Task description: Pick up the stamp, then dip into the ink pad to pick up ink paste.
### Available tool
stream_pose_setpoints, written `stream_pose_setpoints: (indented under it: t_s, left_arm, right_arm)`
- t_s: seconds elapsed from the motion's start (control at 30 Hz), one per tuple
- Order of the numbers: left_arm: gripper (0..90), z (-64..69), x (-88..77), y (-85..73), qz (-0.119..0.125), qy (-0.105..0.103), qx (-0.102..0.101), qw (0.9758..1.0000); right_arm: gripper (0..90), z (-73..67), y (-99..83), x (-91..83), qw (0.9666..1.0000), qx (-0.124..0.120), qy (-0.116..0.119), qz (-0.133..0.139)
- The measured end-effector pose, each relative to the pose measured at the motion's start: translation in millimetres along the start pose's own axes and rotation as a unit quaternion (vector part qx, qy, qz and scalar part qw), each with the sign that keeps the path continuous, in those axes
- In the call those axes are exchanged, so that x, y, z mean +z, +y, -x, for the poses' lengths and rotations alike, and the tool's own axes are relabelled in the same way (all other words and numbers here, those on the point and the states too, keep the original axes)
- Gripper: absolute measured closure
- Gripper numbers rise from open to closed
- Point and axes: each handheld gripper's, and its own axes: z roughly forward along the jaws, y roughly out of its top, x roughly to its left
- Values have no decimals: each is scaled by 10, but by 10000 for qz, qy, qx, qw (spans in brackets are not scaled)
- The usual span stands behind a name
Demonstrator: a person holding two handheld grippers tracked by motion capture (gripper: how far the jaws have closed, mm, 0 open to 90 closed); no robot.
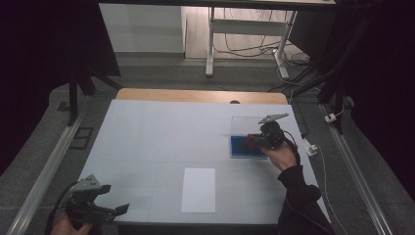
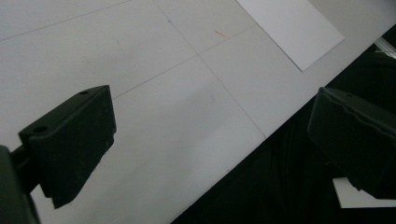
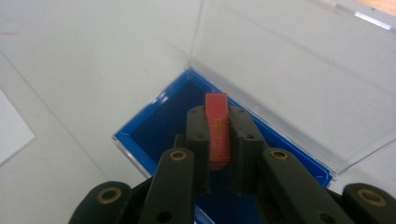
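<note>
Red block (image 3: 217, 126) between right tongs (image 3: 218, 140), above blue case (image 3: 154, 135).

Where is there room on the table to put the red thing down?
Lots of room: the bare white table is free left of the blue box and beyond the white paper. It is crowded only at the box, where the right claw grips the red piece.

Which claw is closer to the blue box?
Right. The right claw is over the blue box, pinching a red piece. The left claw sits far away at the table's near corner.
</note>
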Motion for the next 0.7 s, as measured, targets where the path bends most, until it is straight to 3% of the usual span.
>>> stream_pose_setpoints:
  t_s: [0.37,0.57,0.7]
  left_arm:
    - [17,7,-3,1,13,-6,10,10000]
    - [18,2,2,2,-4,-2,2,10000]
    - [18,-4,-2,1,12,-20,-10,10000]
  right_arm:
    - [800,-67,-3,-111,9999,117,-13,84]
    - [800,-52,0,-92,10000,2,-17,10]
    - [801,-38,-1,-60,10000,83,-6,28]
